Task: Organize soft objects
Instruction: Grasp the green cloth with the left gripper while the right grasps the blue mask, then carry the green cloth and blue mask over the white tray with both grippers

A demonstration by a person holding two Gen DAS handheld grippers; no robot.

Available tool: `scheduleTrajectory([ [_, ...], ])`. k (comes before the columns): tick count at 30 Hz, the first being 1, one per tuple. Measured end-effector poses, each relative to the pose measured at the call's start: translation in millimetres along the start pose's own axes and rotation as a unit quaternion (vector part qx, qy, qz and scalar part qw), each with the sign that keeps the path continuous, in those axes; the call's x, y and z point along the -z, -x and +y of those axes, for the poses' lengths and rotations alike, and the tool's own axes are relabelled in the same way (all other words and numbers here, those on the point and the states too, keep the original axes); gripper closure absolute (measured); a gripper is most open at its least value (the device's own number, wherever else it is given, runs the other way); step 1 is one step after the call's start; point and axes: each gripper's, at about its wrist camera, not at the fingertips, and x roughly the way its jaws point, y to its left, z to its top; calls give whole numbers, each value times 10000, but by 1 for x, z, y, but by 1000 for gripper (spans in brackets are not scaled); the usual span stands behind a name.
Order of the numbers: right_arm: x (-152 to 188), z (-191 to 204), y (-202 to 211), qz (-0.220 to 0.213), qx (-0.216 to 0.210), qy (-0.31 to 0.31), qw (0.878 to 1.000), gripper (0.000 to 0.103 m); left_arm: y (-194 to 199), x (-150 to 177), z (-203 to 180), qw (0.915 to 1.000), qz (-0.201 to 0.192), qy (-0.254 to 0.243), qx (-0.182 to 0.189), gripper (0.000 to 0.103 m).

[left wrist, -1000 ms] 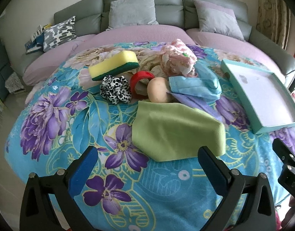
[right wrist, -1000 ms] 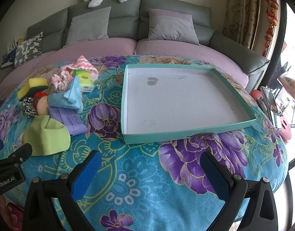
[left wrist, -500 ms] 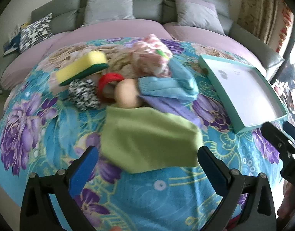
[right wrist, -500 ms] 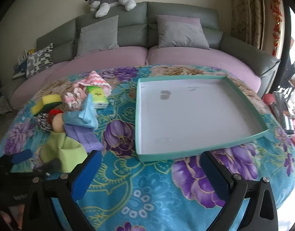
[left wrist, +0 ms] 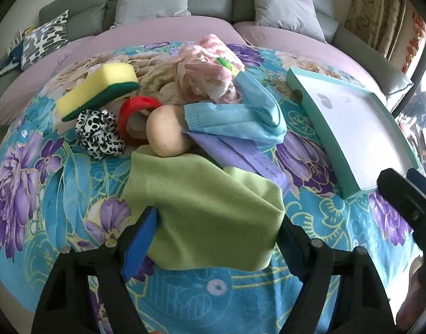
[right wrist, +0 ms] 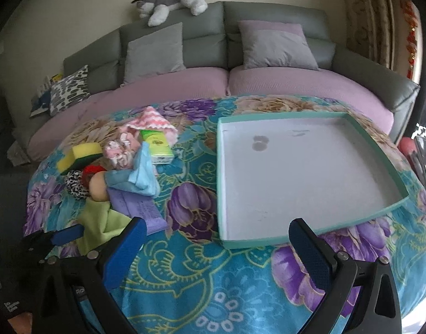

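Left gripper (left wrist: 217, 231) has dropped onto green cloth (left wrist: 210, 208), jaws closing around its near edge, not yet clenched. Right gripper (right wrist: 217, 246) released, empty. Tray (right wrist: 385, 211) at 2 o'clock empty; first pick starting.

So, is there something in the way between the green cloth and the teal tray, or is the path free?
Nothing visible blocks it. The green cloth lies between the closing jaws of the left gripper. Between it and the teal tray is only bare flowered blanket. The purple packet lies beside the cloth's far edge, off that path. The tray holds nothing.
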Motion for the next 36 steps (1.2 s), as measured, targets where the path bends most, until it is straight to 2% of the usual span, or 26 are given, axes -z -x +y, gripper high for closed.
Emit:
scheduleTrajectory([
  [3,-1,3,-5,46,-67,-4,10000,1,-3,-2,4,9999,-1,107,24,29],
  [5,-2,5,-9,106,-131,-18,9999,8,-1,-1,9,9998,7,194,90,33],
  [7,-3,9,-12,149,-203,47,9997,14,0,-1,14,9995,-28,307,107,42],
  [9,-4,14,-15,160,-249,138,9995,19,0,0,19,9989,9,442,146,59],
  [11,-6,19,-20,223,-405,154,9988,25,-3,0,23,9980,82,578,228,67],
  [13,-8,23,-26,329,-610,195,9974,34,-3,2,31,9966,88,736,356,70],
  [15,-10,28,-31,361,-620,243,9971,37,0,2,37,9954,53,860,414,75],
  [24,-27,50,-56,468,-967,224,9940,41,16,8,62,9909,-153,1182,623,87],
  [26,-32,57,-63,482,-1068,242,9928,51,19,5,69,9908,-220,1177,636,88],
  [36,-43,75,-95,679,-1249,161,9897,72,35,-6,82,9885,-544,1303,534,88],
])
